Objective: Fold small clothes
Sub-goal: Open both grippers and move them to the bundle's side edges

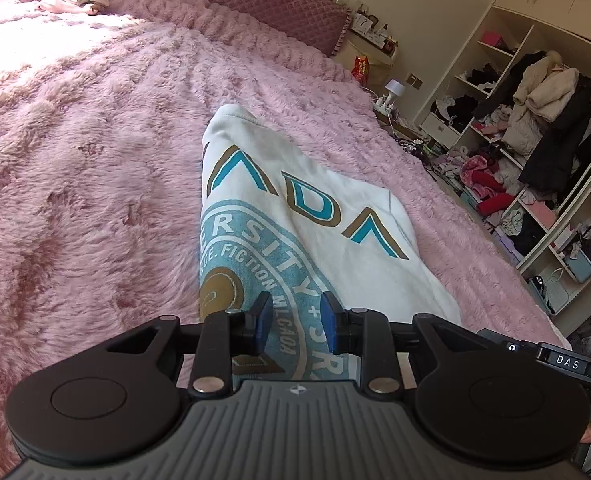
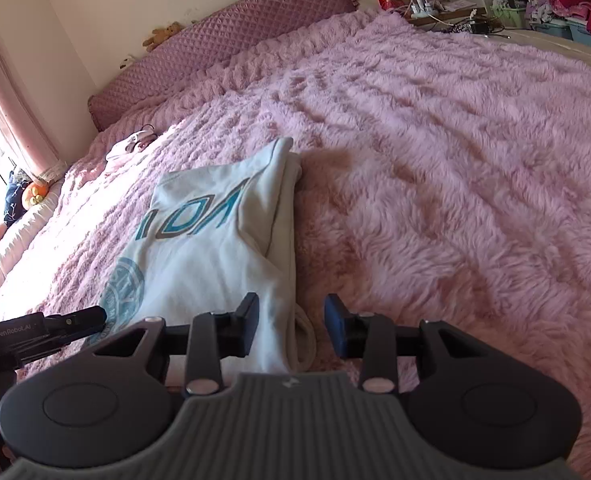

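A white shirt [image 1: 295, 216] printed with teal and brown letters and a round blue seal lies partly folded on a fluffy pink blanket [image 1: 95, 160] that covers the bed. Its near end lies under both grippers. The left gripper [image 1: 295, 318] hangs over the seal, jaws spread, nothing pinched; the blue pads [image 1: 329, 322] stand apart above the print. The right gripper [image 2: 291, 320] hangs over the shirt's right edge, jaws spread too, with the folded hem and a loop of fabric showing between them but not clamped. Far left on the blanket lies another small garment [image 1: 75, 0]. A purple quilted headboard [image 2: 235, 28] runs along the far side.
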Available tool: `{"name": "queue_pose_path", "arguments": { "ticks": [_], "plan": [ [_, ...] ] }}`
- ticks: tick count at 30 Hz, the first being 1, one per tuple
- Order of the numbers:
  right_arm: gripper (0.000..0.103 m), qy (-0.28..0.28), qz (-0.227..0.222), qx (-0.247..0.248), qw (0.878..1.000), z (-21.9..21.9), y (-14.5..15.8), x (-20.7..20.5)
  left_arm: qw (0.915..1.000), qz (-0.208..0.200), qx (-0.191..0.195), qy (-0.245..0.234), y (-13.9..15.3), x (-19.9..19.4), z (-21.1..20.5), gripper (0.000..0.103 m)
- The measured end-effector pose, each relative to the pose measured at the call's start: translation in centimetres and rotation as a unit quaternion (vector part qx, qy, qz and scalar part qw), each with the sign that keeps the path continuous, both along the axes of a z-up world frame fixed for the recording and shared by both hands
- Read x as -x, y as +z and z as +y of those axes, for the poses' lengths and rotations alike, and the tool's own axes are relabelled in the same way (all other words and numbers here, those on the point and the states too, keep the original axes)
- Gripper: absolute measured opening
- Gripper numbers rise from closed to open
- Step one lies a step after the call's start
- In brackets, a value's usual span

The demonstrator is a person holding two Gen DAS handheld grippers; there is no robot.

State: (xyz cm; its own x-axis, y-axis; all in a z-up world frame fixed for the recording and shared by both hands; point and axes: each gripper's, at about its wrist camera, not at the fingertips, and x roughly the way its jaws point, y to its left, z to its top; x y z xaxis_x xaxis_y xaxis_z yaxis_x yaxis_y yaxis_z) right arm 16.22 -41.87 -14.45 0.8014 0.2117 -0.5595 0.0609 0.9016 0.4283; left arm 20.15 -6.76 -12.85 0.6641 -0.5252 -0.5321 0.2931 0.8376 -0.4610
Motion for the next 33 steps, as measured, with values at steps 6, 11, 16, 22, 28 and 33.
{"name": "queue_pose_path", "arguments": {
  "ticks": [6,11,16,22,28,33],
  "plan": [
    [0.035,0.062,-0.041,-0.004,0.997,3.2,2.0,-2.3,0.999,-0.039,-0.004,-0.023,1.8,-6.1,-2.2,0.036],
    [0.036,0.076,-0.026,-0.022,0.997,5.4,0.7,-4.3,0.9982,-0.024,-0.023,-0.049,1.0,-11.9,-4.6,0.037],
    [0.038,0.081,-0.019,-0.018,0.996,6.3,-0.9,-5.3,0.9986,0.034,-0.039,-0.015,-1.4,-17.2,-4.3,0.037],
    [0.037,0.091,-0.02,-0.014,0.996,6.0,-1.9,-5.5,0.9957,0.092,0.003,0.014,-4.1,-19.7,-1.5,0.007],
    [0.041,0.096,-0.042,0.007,0.994,6.9,0.1,-4.3,0.9972,0.06,0.043,0.01,-0.5,-17.5,1.1,0.029],
    [0.049,0.134,-0.091,0.033,0.986,9.4,2.4,-1.6,0.9992,-0.033,0.015,-0.014,3.0,-7.9,4.3,0.041]
  ]
}}
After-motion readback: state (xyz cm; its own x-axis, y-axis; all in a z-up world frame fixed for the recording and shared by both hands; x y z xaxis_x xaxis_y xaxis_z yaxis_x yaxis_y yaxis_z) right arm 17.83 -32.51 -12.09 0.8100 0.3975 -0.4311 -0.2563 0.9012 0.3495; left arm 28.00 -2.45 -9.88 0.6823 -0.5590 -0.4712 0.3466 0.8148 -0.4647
